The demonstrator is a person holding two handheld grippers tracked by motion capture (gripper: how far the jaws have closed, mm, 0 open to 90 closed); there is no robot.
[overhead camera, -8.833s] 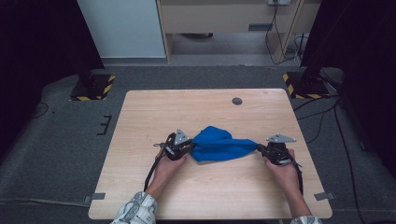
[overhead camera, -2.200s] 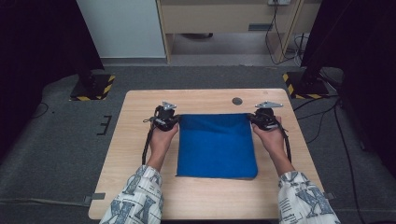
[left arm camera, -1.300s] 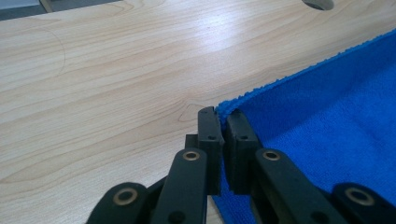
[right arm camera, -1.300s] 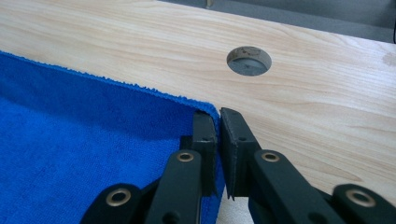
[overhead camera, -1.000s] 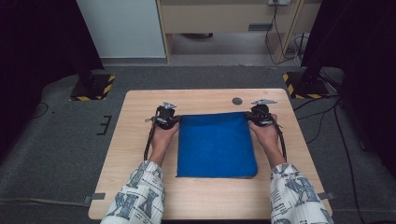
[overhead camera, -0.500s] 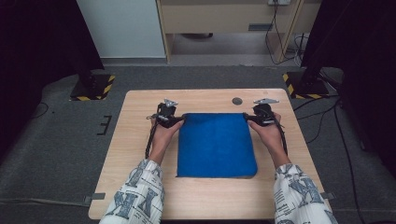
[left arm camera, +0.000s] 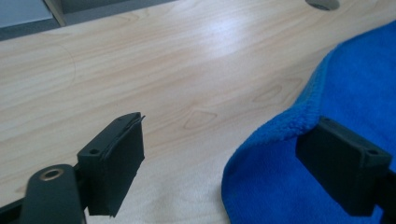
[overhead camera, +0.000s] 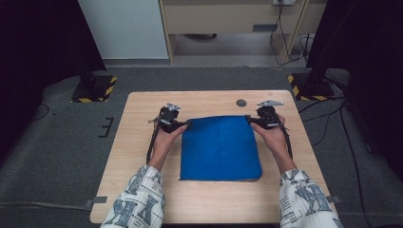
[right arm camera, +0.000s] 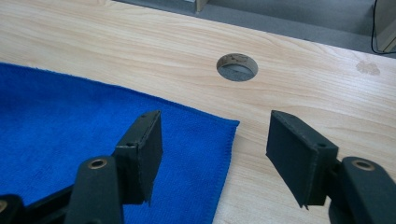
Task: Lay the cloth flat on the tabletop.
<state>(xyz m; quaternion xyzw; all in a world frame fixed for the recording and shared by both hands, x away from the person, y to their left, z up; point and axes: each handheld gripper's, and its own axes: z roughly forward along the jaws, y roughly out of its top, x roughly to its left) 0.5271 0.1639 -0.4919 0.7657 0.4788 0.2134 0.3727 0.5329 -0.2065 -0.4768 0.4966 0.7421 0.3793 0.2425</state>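
A blue cloth (overhead camera: 221, 147) lies spread flat on the wooden table (overhead camera: 138, 152). My left gripper (overhead camera: 184, 124) sits at the cloth's far left corner and my right gripper (overhead camera: 249, 121) at its far right corner. In the left gripper view the left gripper (left arm camera: 229, 163) is open; the cloth's (left arm camera: 364, 93) corner lies loose between the jaws, one pad over its edge. In the right gripper view the right gripper (right arm camera: 219, 154) is open over the cloth's (right arm camera: 70, 121) corner, the pads clear of it. Both pairs of jaws have just been opening.
A round hole (overhead camera: 241, 102) is in the table just beyond the cloth, also seen as the hole (right arm camera: 237, 66) ahead of the right gripper. Stand bases with yellow-black stripes (overhead camera: 95, 88) (overhead camera: 309, 85) sit on the floor behind the table. Cables (overhead camera: 285, 28) hang by the cabinet.
The cloth, bunched between the grippers near the table's front at first, now lies spread flat. Over the last second both hands have stayed at its far corners.
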